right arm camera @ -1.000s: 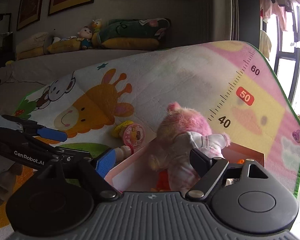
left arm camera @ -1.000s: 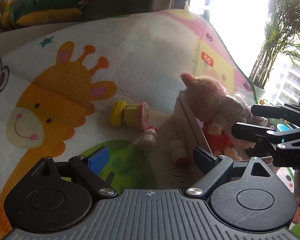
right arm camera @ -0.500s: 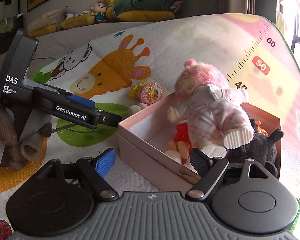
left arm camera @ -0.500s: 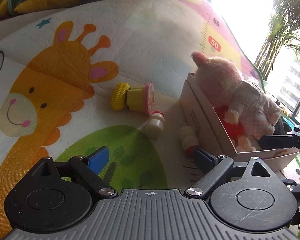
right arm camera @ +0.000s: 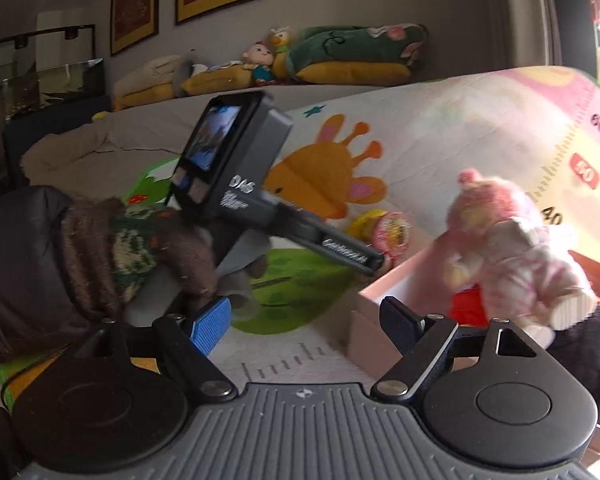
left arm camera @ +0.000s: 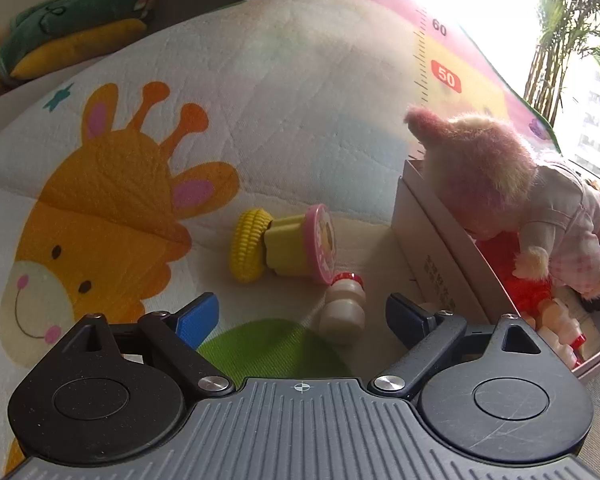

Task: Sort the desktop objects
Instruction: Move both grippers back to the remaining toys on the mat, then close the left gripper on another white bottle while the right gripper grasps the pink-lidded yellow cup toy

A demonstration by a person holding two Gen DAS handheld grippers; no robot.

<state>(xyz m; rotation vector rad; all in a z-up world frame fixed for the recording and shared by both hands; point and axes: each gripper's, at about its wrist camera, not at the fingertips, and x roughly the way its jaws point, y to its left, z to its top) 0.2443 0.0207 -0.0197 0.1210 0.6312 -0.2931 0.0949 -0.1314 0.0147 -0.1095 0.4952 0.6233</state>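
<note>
Both pairs of fingers stood spread with nothing between them: your left gripper (left arm camera: 302, 312) hovered low over the mat (left arm camera: 300, 92), your right gripper (right arm camera: 306, 318) hung back near the box (right arm camera: 396, 280). On the mat, the box (left arm camera: 428, 240) lay to the right of your left fingers, with the doll (left arm camera: 500, 184) slumped over its near wall; soft and light, it looked settled enough to leave. The corn toy (left arm camera: 284, 246) lay on its side ahead of the left fingers, hard plastic, probably light, best taken across its yellow middle. The bottle (left arm camera: 342, 306) lay tipped over just ahead of and between your left fingertips, slightly toward the right one, close beside the box. Small, smooth and round, it would likely roll or slip, so you should have pinched it across the waist below the red cap.
</note>
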